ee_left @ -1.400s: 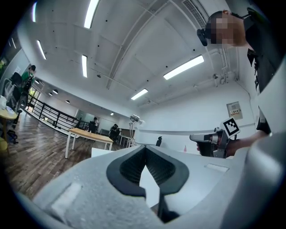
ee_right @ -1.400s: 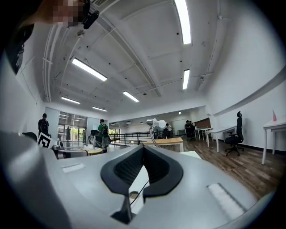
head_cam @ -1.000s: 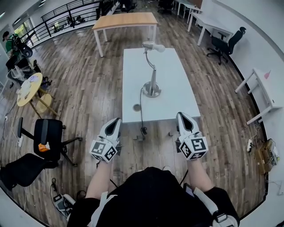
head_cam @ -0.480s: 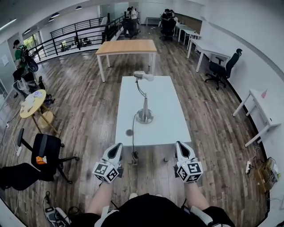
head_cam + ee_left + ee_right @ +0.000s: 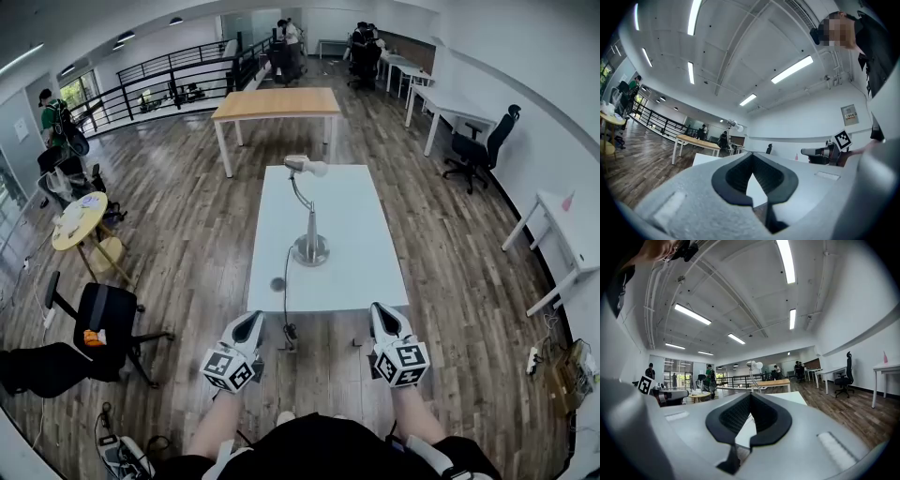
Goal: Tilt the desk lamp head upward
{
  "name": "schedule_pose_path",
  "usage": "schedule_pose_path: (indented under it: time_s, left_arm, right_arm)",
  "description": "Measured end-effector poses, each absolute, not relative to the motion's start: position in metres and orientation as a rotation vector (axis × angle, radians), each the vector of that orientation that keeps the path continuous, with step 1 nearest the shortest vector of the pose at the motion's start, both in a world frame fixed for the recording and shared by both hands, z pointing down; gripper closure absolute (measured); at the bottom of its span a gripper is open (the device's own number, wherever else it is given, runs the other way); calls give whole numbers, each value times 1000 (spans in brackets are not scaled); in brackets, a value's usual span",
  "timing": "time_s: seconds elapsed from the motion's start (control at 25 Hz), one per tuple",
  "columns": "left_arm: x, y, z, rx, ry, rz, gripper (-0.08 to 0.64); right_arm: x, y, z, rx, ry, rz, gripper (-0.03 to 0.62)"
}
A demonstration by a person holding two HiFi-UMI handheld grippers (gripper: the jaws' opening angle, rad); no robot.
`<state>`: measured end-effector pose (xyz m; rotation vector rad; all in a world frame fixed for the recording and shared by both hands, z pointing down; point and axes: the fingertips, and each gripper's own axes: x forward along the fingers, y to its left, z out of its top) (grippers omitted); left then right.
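Note:
A silver desk lamp stands on the long white table, its round base near the middle. Its curved neck rises to the white head at the far end, which lies about level and points right. A black cord runs from the base over the near edge. My left gripper and right gripper hover short of that edge, both shut and empty, well apart from the lamp. The left gripper sees the lamp head far off. So does the right gripper, with the head above its jaws.
A wooden-topped table stands beyond the white one. A black office chair and a round yellow table are at the left. White desks and another chair line the right wall. People stand at the back.
The head view has tilted up and pulled back, so the table and lamp look smaller and more of the room shows. Both grippers keep their place before the table edge, still shut.

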<state>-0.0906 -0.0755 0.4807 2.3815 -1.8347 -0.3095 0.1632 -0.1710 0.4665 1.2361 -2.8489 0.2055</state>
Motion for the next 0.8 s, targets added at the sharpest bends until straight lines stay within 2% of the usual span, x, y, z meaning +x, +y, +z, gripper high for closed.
schedule_pose_path:
  time_s: [0.8]
  left_arm:
    - [-96,-91,458,2406,-1889,-357,560]
  right_arm:
    - [165,-192,440,1258,-2887,143,589]
